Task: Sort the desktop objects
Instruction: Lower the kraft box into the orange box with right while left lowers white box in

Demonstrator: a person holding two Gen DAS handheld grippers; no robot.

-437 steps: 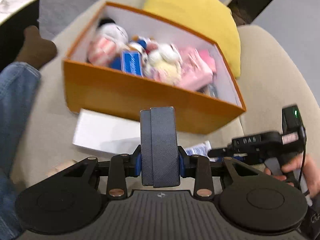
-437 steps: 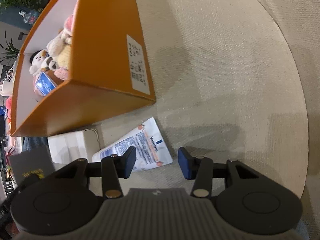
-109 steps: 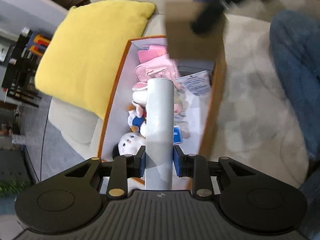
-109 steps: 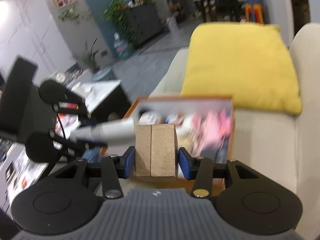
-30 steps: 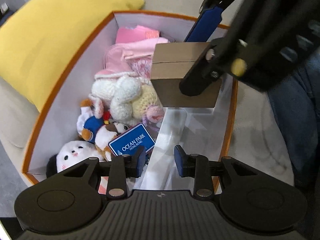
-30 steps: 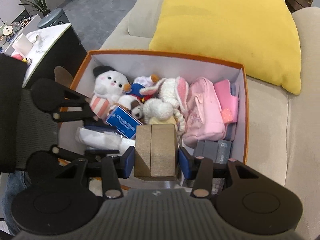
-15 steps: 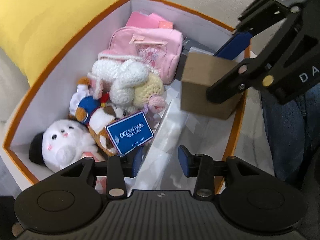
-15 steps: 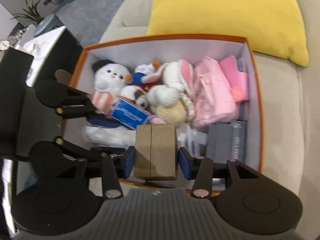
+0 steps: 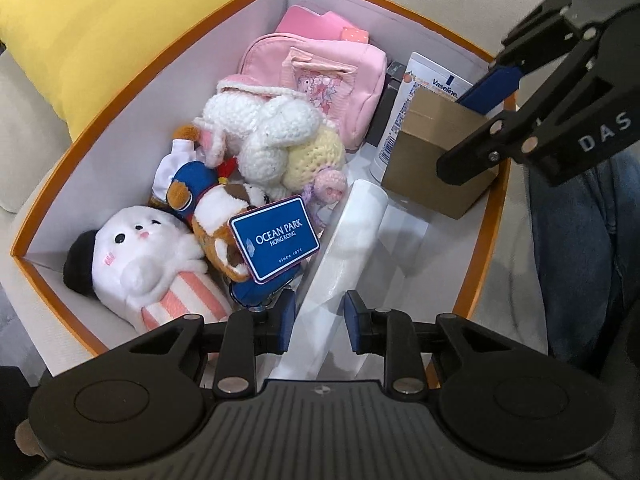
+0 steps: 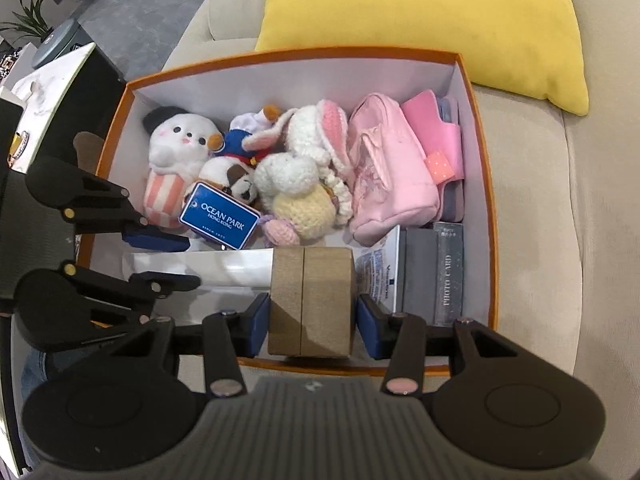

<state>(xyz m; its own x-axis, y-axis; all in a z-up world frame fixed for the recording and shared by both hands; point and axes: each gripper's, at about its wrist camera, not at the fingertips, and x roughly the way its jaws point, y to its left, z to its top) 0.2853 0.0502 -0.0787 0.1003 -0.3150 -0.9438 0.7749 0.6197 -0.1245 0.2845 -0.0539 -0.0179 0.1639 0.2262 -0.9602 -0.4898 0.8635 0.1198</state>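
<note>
Holding a brown cardboard box (image 10: 311, 300) between its two blue pads, the right gripper (image 10: 312, 322) hangs over the near edge of the orange storage box (image 10: 486, 184). Its jaws are closed firmly on the two sides of this small box. In the left wrist view the same cardboard box (image 9: 438, 152) is seen at the far right of the orange storage box (image 9: 120, 92), above a white Vaseline tube (image 9: 404, 120).

The left gripper (image 9: 320, 318) is at the near end of the storage box with its jaws apart. A white paper roll (image 9: 344, 256) lies between the pads, but there is a gap on each side, so the pads do not press it. The roll rests inside the box along its near side.

Inside the box there are also a white plush toy (image 9: 136, 260) with a striped body, a blue Ocean Park tag (image 9: 274, 238), a crocheted rabbit (image 9: 280, 136), a pink pouch (image 9: 320, 80) and a grey photo card case (image 10: 434, 270). A yellow cushion (image 10: 432, 12) lies on the beige sofa (image 10: 560, 260) just behind the storage box.
</note>
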